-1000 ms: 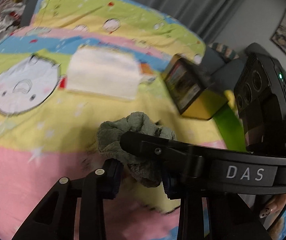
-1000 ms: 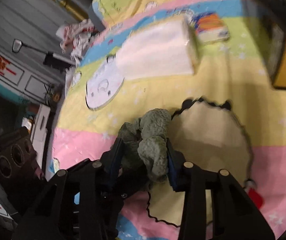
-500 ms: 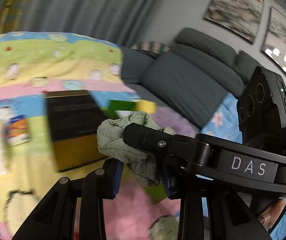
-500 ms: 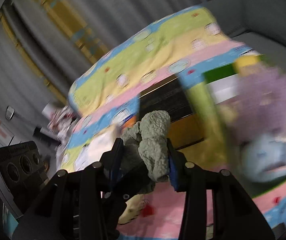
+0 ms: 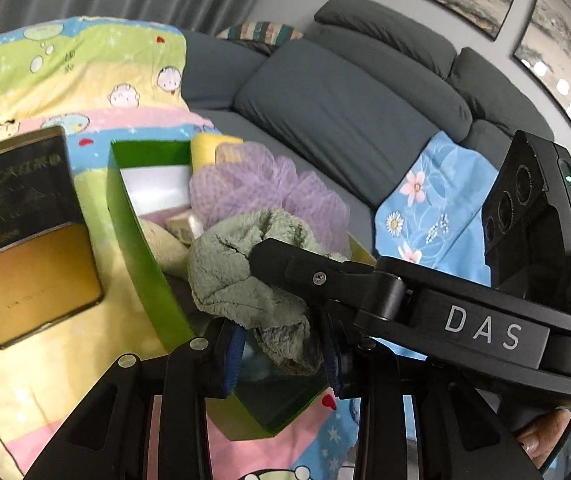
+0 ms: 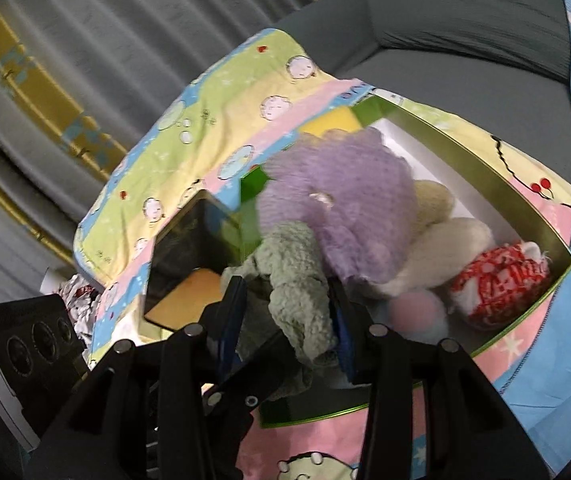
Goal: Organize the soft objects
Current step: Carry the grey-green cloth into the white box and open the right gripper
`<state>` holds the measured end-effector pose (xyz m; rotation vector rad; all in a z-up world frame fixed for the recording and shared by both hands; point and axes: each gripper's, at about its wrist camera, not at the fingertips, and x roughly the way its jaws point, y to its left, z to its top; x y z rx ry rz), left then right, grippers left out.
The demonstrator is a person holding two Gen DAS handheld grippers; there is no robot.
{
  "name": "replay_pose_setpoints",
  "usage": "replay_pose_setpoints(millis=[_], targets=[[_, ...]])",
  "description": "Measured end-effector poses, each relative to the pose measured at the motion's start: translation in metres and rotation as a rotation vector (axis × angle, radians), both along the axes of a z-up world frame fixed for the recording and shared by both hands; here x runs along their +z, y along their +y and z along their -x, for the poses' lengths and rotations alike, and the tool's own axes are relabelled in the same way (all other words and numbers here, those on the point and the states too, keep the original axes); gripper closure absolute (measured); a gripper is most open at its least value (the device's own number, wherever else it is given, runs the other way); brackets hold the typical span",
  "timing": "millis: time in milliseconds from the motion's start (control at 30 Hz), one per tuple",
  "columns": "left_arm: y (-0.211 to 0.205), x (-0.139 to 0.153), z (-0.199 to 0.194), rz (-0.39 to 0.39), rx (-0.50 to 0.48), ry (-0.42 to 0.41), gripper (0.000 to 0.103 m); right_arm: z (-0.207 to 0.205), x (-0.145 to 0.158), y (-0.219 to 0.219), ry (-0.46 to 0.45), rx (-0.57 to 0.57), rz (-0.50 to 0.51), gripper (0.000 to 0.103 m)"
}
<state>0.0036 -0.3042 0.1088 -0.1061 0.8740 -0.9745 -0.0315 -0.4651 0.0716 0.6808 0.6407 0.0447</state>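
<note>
A crumpled grey-green cloth (image 5: 237,276) hangs between both grippers. My left gripper (image 5: 283,356) is shut on its lower fold. One finger of the right gripper (image 5: 305,276) crosses the left wrist view and lies over the cloth. In the right wrist view my right gripper (image 6: 287,326) is shut on the same cloth (image 6: 293,280). The cloth hangs above the near end of an open green box (image 5: 137,216) (image 6: 485,184). A purple mesh pouf (image 6: 337,208), a cream plush (image 6: 445,248) and a red-and-white soft item (image 6: 501,284) lie in the box.
A black-and-gold tin (image 5: 25,232) lies on the striped cartoon blanket (image 5: 85,80), left of the box. A grey sofa (image 5: 345,112) with a blue floral cloth (image 5: 437,208) stands behind. A person's fingers (image 5: 541,440) show at the lower right.
Both grippers have swung together with the cloth, away from the white folded towel on the blanket, past the tin, to above the green box. The grip on the cloth looks the same.
</note>
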Motion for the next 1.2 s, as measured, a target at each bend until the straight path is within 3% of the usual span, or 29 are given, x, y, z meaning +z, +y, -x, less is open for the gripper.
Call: replay_pose_setpoints(millis=[600,900,933,1100,1200], targets=[[-0.026,-0.010,-0.007,-0.166,0.040,0.002,0.069,-0.012,-0.016,-0.011,0.060,-0.060,-0.001,0.066],[-0.025,-0.008,-0.004,-0.162,0.043,0.015,0.065,-0.011,-0.015,-0.015,0.051,-0.086,0.002,0.065],[-0.025,-0.007,-0.003,-0.159,0.037,0.016,0.064,-0.009,-0.014,-0.015,0.053,-0.087,0.005,0.065],[-0.023,0.003,0.007,-0.151,0.029,-0.027,0.037,0.004,-0.005,-0.019,0.017,-0.114,0.014,0.056],[-0.021,0.010,0.011,-0.139,0.028,-0.053,0.033,0.012,0.003,-0.021,-0.001,-0.141,0.041,0.042]])
